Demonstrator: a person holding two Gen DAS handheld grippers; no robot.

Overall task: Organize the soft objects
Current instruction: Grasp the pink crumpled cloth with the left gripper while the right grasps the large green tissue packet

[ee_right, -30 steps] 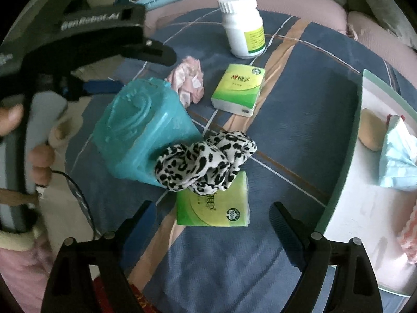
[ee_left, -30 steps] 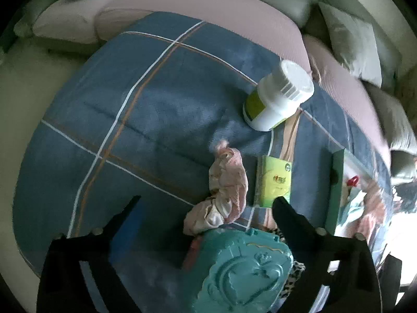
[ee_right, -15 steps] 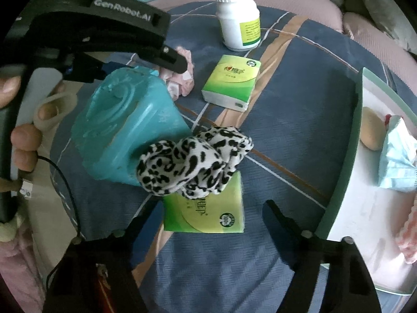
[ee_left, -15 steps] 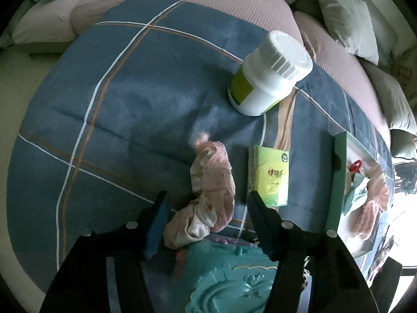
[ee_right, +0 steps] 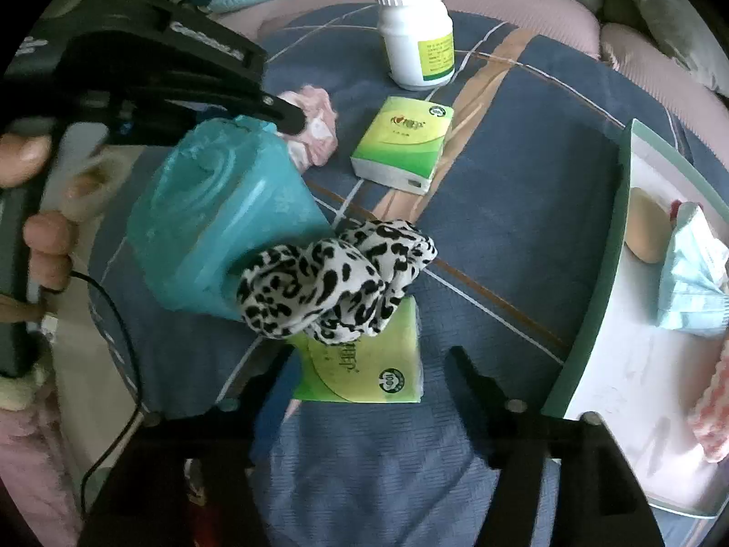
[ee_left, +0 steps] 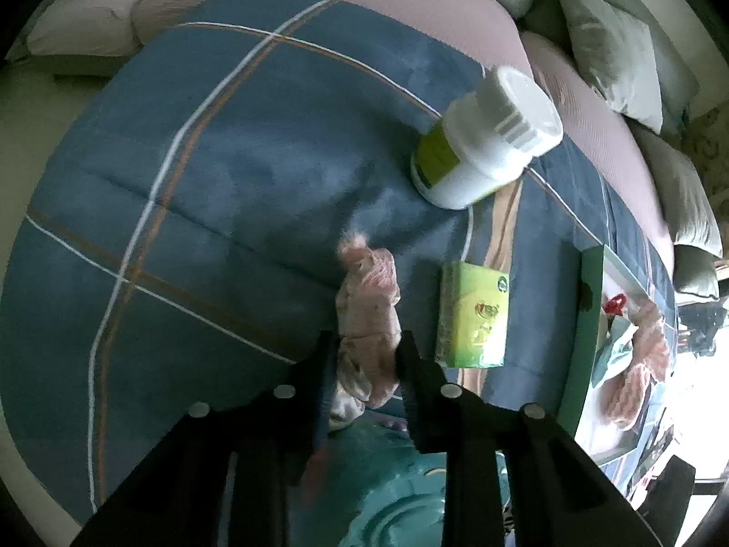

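Pink scrunchie [ee_left: 370, 314], lying on the blue plaid blanket [ee_left: 218, 191] beside the teal case [ee_right: 218, 232], now sits pinched in the left gripper [ee_left: 364, 355], whose jaws have just been closing; a lift toward the tray [ee_right: 587, 355] seems next. Right gripper [ee_right: 369, 360], fingers apart and narrowing, hovers at the leopard scrunchie [ee_right: 337, 282]. Counted: two scrunchies, two green tissue packs [ee_right: 403, 146], one white bottle [ee_right: 417, 32].

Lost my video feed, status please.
Left gripper just closed on pink scrunchie. Right gripper open, closing, above leopard scrunchie. Teal box crowds both.
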